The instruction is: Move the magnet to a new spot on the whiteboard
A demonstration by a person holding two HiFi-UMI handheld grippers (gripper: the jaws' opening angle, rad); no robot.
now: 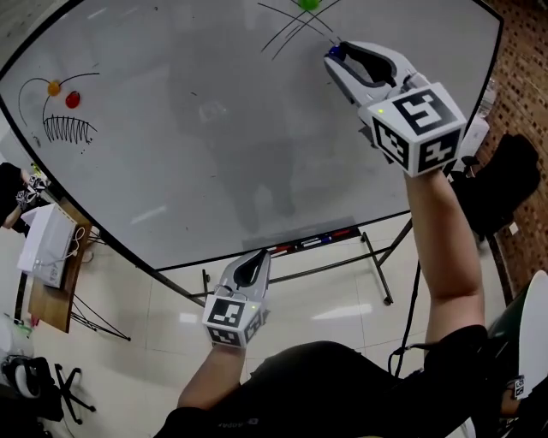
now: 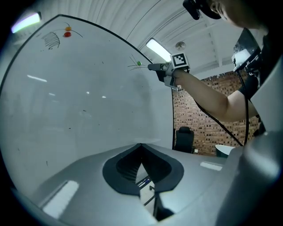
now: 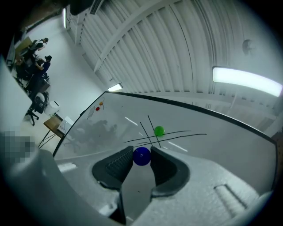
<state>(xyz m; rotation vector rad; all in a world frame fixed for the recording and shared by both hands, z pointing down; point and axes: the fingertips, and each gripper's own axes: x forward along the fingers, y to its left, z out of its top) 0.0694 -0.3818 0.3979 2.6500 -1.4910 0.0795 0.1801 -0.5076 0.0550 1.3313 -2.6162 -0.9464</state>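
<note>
From the head view, my right gripper (image 1: 340, 50) is raised toward the upper part of the whiteboard (image 1: 214, 154) with the blue magnet (image 1: 334, 53) pinched at its fingertips. The green magnet (image 1: 308, 4) sits just beyond those tips, where some black lines (image 1: 291, 30) cross. The red magnet (image 1: 73, 99) and orange magnet (image 1: 54, 87) lie well off to the side, past my left gripper (image 1: 259, 258), which hangs low by the board's bottom edge. In the left gripper view my jaws are pressed together with nothing between them, so that hand is idle. In the right gripper view both pads clamp the blue magnet at its sides, right at the tips, and I cannot tell whether it touches the board yet. To place it well, I judge I should pick bare board clear of the green magnet, bring the magnet's back flat to the surface, and only then loosen my fingers. Opening them early could let it snap crooked or drop.
</note>
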